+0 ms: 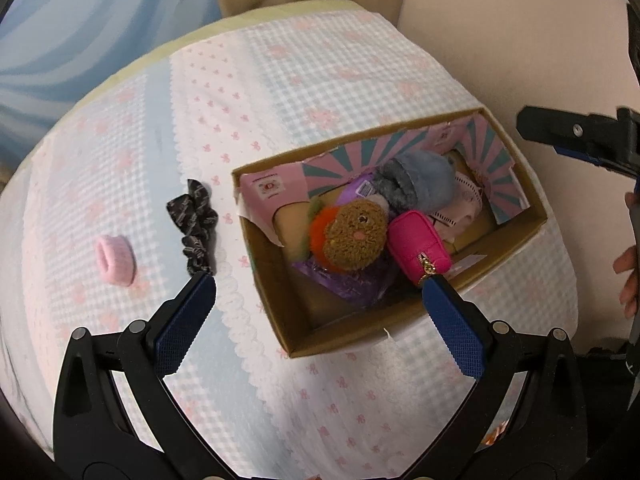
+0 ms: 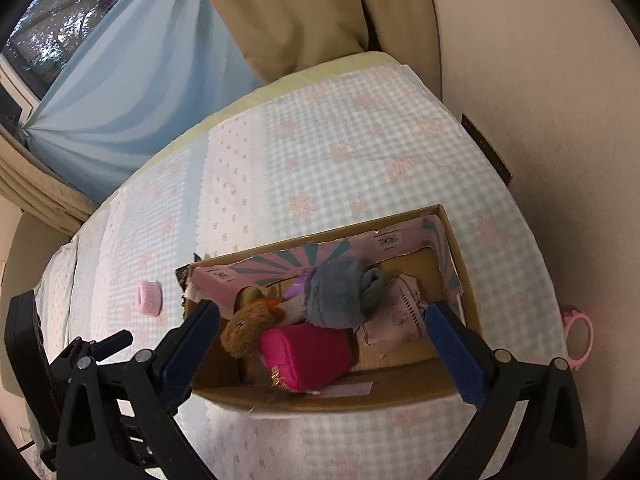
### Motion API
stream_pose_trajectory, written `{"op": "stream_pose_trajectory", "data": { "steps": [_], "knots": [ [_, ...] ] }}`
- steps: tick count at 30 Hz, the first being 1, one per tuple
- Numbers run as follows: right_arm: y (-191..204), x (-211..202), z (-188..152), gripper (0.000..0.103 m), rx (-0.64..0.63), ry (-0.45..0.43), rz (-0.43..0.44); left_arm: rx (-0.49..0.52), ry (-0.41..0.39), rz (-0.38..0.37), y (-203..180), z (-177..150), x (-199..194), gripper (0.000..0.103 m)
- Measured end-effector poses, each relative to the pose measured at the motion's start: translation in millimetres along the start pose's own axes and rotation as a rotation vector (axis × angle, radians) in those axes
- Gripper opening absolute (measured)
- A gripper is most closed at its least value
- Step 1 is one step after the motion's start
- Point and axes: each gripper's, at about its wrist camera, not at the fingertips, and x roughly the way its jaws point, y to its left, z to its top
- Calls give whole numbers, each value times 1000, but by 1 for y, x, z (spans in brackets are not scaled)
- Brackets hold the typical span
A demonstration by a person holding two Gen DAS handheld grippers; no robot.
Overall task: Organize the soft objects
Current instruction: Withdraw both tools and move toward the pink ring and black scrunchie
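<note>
A cardboard box (image 1: 352, 336) sits on the checked bedspread and holds a brown plush toy (image 1: 354, 236), a hot-pink zip pouch (image 1: 418, 246), a grey-blue fuzzy item (image 1: 420, 184) and a purple packet (image 1: 348, 284). A black scrunchie (image 1: 196, 224) and a pink scrunchie (image 1: 116, 260) lie on the bed left of the box. My left gripper (image 1: 320, 292) is open and empty above the box's near left corner. My right gripper (image 2: 324, 316) is open and empty over the box (image 2: 320, 396), above the pink pouch (image 2: 308, 354). The pink scrunchie also shows in the right wrist view (image 2: 150, 298).
The bed (image 1: 312, 76) is bounded by a cream wall (image 2: 540, 80) on the right and blue and beige curtains (image 2: 132, 80) at the back. A pink hand mirror (image 2: 578, 338) lies at the bed's right edge. The right gripper's body (image 1: 580, 136) shows at the right of the left wrist view.
</note>
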Motion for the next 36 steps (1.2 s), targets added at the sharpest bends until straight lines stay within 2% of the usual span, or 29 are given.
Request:
{"op": "stream_pose_trajectory", "data": {
  "steps": [5,11,14,18,23,28,36],
  "knots": [
    [22,-38,-4,102,-54,-31,-10,-33,-40,10,3,-2,-30,103],
    [58,-89,-7,102,-153,-71,-37,-100,-123,12,13,-10,-89,103],
    [78,-113,-9,102,-209,-100,-56,-139,-160,35,22,-19,-118,103],
    [101,-135,-14,102,-243,-136,-29,-212,-213,77,42,-37,-156,103],
    [129,-154,-25,102,-276,-189,-14,-294,-262,147,67,-66,-195,103],
    [159,-160,-32,102,-294,-197,27,-335,-306,216,92,-90,-230,103],
    [210,-157,-48,102,-321,-218,36,-379,-360,226,137,-110,-251,103]
  ]
}}
